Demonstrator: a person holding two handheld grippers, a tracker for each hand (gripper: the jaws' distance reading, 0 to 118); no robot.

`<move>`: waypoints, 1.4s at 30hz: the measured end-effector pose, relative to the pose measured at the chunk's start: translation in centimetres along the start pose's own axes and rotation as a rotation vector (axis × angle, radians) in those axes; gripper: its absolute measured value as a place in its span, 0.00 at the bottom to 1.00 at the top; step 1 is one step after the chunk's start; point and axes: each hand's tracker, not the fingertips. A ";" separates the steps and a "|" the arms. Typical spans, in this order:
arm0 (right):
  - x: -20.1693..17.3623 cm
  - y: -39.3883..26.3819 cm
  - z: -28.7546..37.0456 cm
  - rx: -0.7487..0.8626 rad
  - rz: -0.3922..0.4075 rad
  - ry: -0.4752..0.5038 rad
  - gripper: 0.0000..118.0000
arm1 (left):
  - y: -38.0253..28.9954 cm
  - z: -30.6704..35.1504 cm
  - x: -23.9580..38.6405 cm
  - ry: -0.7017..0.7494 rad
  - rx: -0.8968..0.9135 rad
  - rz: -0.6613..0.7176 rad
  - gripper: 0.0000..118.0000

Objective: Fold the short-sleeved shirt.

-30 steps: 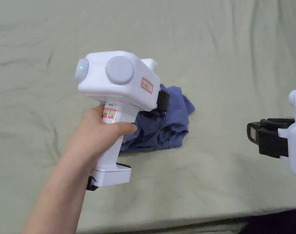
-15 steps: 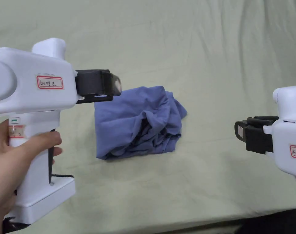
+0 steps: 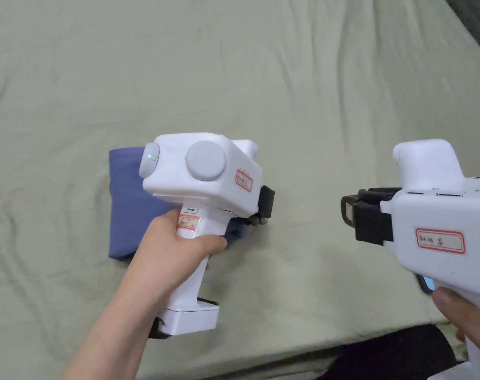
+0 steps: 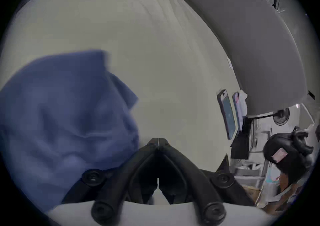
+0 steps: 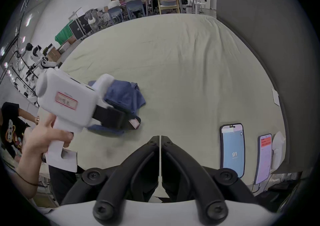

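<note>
Blue short-sleeved shirt (image 3: 127, 208), bunched on the green sheet (image 3: 332, 89): left gripper (image 4: 158, 141) beside it, right gripper (image 5: 160, 138) well apart, both closed and empty; folding seemingly unfinished, next needing a hem grasp.

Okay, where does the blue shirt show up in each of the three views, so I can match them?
Head view: the blue shirt lies left of centre, partly behind the left gripper.
Left gripper view: it covers the lower left, blurred.
Right gripper view: it sits left of centre, behind the left gripper.
Shared landmark: the pale green sheet under it.
</note>
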 end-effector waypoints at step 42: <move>-12.1 7.9 -16.5 -0.172 0.173 0.224 0.03 | -2.8 14.2 -18.6 -0.088 0.143 0.267 0.22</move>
